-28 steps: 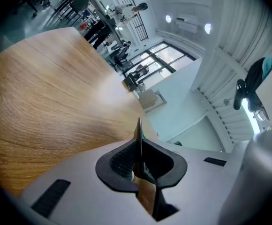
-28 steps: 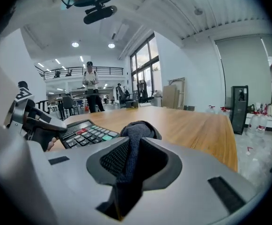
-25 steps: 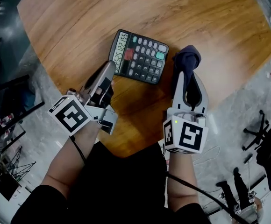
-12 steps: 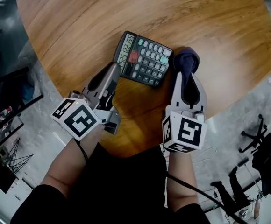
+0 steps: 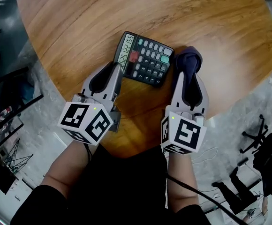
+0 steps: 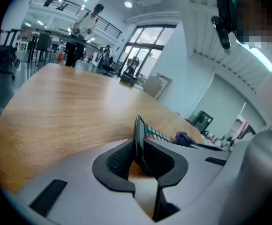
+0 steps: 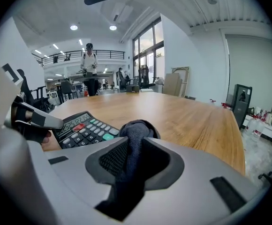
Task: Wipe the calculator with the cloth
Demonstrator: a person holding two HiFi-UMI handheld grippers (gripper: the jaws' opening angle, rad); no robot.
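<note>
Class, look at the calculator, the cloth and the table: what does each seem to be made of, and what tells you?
The calculator is probably hard plastic: a dark matte case with moulded grey keys. The cloth is soft dark blue fabric, since it bunches in folds. The table is wood or wood-look laminate, smooth with a slight sheen and streaks of grain.

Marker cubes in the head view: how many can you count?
2. One cube sits on the left tongs, jaws opening around the calculator's edge; the other cube on the right tongs, gripping the dark cloth. None seems hidden.
</note>
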